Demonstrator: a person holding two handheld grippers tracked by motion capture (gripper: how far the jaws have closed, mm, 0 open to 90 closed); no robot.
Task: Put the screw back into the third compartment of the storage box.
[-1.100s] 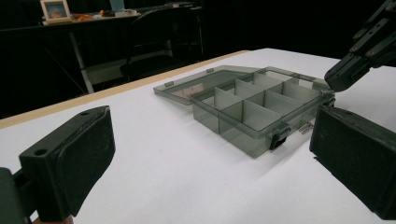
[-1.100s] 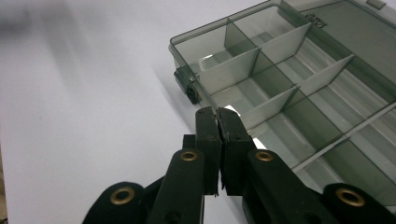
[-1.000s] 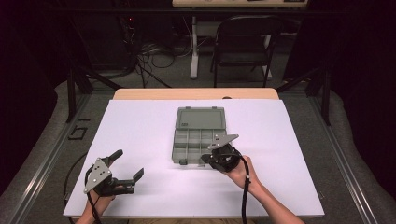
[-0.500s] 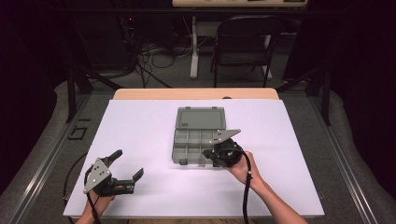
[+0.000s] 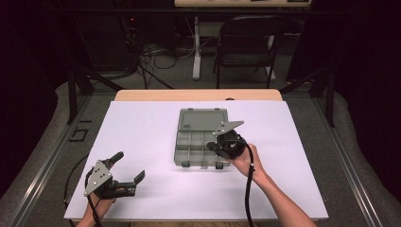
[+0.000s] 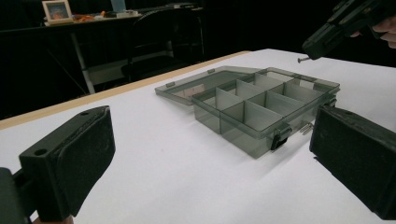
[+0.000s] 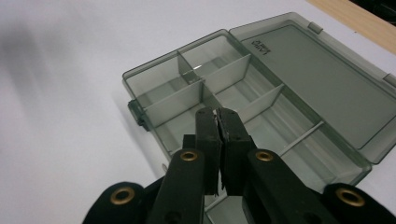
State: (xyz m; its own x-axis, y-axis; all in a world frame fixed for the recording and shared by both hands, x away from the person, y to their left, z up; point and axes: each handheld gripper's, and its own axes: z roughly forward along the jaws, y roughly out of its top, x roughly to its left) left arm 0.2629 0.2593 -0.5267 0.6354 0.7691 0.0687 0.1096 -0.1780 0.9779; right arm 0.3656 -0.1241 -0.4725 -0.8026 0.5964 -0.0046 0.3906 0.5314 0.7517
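Observation:
A smoky grey compartment box (image 5: 178, 144) lies open in the middle of the white table, its lid (image 5: 203, 119) laid flat on the far side. My right gripper (image 5: 211, 145) hovers over the box's front right compartments. Its jaws are shut on a small screw (image 6: 301, 59), whose tip pokes out of them. In the right gripper view the right gripper (image 7: 217, 114) points down at the dividers of the box (image 7: 154, 63). My left gripper (image 5: 129, 165) rests open near the table's front left corner, holding nothing. It faces the box (image 6: 243, 133) from a distance.
A second small screw (image 6: 306, 127) lies on the table next to the box's front latch. White table surface (image 5: 142, 127) spreads all around the box. A black chair (image 5: 246, 42) and cables stand beyond the far edge.
My right gripper has moved a little forward from the box's front right corner to above its compartments. The left gripper has stayed put.

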